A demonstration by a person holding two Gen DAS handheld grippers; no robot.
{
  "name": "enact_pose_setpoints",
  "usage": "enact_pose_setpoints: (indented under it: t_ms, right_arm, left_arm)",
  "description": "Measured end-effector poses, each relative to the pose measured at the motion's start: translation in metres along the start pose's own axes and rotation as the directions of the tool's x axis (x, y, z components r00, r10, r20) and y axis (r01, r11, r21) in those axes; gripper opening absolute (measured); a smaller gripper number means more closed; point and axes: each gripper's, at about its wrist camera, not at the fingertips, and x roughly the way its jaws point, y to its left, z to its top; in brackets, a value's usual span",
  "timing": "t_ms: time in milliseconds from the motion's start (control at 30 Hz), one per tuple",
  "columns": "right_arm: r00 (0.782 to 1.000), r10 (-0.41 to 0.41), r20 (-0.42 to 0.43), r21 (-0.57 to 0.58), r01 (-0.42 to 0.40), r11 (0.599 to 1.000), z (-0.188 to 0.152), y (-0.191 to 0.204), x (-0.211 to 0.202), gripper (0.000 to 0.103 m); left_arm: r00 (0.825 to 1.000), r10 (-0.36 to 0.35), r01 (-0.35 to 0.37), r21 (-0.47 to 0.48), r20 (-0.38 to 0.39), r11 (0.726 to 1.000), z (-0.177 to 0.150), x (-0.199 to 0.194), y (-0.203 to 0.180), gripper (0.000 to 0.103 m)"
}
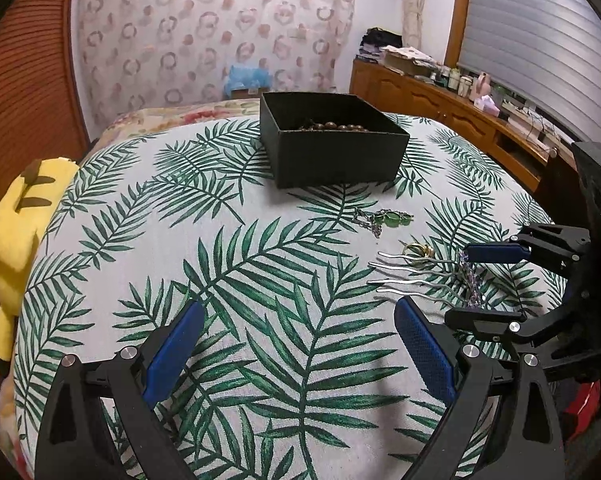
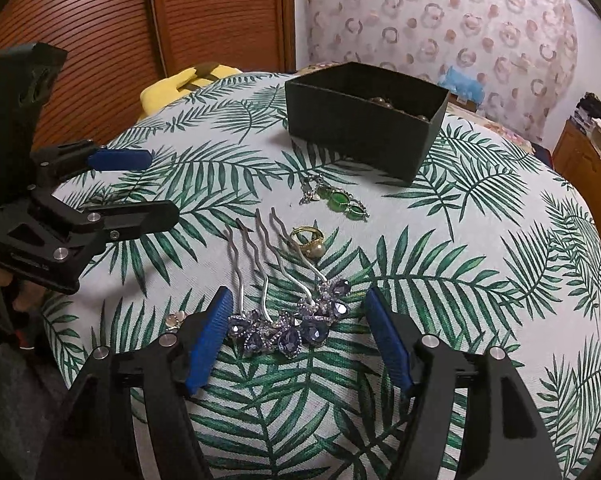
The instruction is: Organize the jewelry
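Note:
A silver hair comb with purple gems [image 2: 296, 326] lies on the leaf-print cloth, its prongs pointing away. My right gripper [image 2: 298, 312] is open, its blue pads on either side of the gem end; the comb [image 1: 420, 280] and right gripper [image 1: 474, 280] also show in the left wrist view. A gold pearl ring [image 2: 309, 240] [image 1: 418, 250] lies just beyond the comb. A green-stone bracelet [image 2: 336, 198] [image 1: 384, 218] lies nearer the black box [image 2: 364, 120] [image 1: 332, 140], which holds brown beads. My left gripper [image 1: 300, 320] [image 2: 156, 184] is open and empty over bare cloth.
A yellow plush toy [image 1: 16, 232] sits at the table's left edge. A small shiny piece [image 2: 175, 320] lies by my right gripper's left finger. A wooden sideboard [image 1: 460, 108] with clutter stands at the right, louvred wooden doors [image 2: 140, 40] behind.

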Motion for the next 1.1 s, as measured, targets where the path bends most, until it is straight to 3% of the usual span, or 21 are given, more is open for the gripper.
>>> enact_pose_setpoints:
  t_ms: [67,433,833,1100]
  right_arm:
    - [1.000,0.005,0.006,0.000,-0.005,1.000,-0.001,0.000,-0.001,0.061]
    - [0.996,0.014,0.091,0.047,-0.018,0.999,-0.005,-0.012,-0.031,0.061]
    - [0.987,-0.028,0.161,0.118,0.009,0.993,-0.021,-0.036,-0.067,0.061]
    - [0.987,-0.033,0.160,0.139,0.011,0.990,-0.024,-0.042,-0.065,0.061]
  left_arm:
    - [1.000,0.000,0.000,0.003,0.000,1.000,0.000,0.000,-0.002,0.092]
    - [1.000,-0.022,0.022,0.024,-0.008,0.999,-0.006,-0.005,-0.015,0.092]
    - [0.996,-0.087,0.088,0.098,-0.009,0.991,-0.014,-0.013,-0.045,0.091]
    - [0.991,-0.120,0.127,0.165,-0.052,0.978,-0.020,-0.007,-0.065,0.054]
